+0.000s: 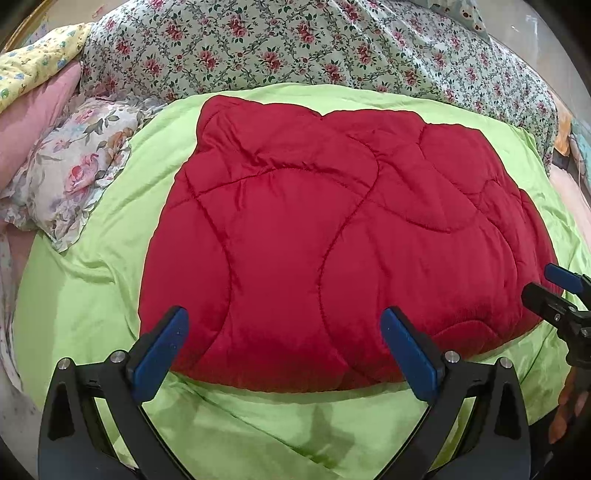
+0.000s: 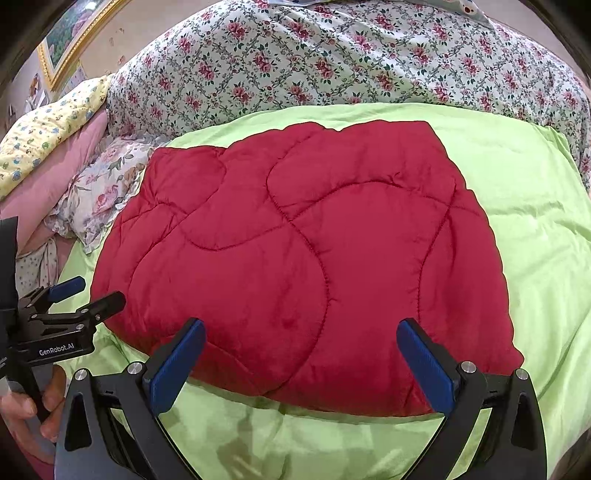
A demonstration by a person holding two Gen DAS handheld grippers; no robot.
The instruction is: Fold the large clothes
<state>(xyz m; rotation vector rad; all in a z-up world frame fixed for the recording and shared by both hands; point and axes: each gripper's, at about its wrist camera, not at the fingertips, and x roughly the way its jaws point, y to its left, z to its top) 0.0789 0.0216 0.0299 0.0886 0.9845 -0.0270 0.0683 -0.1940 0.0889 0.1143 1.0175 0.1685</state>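
Quilt: folded red quilted padded blanket lying flat at centre on lime-green bedsheet.
Left gripper: jaws spread, empty, at 6 o'clock.
Right gripper: jaws spread, empty, at 6 o'clock.

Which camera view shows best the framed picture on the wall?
The right wrist view shows it best: the framed picture with its gold frame is visible at the upper left, above the yellow pillow. The left wrist view shows only a thin gold edge in its corner.
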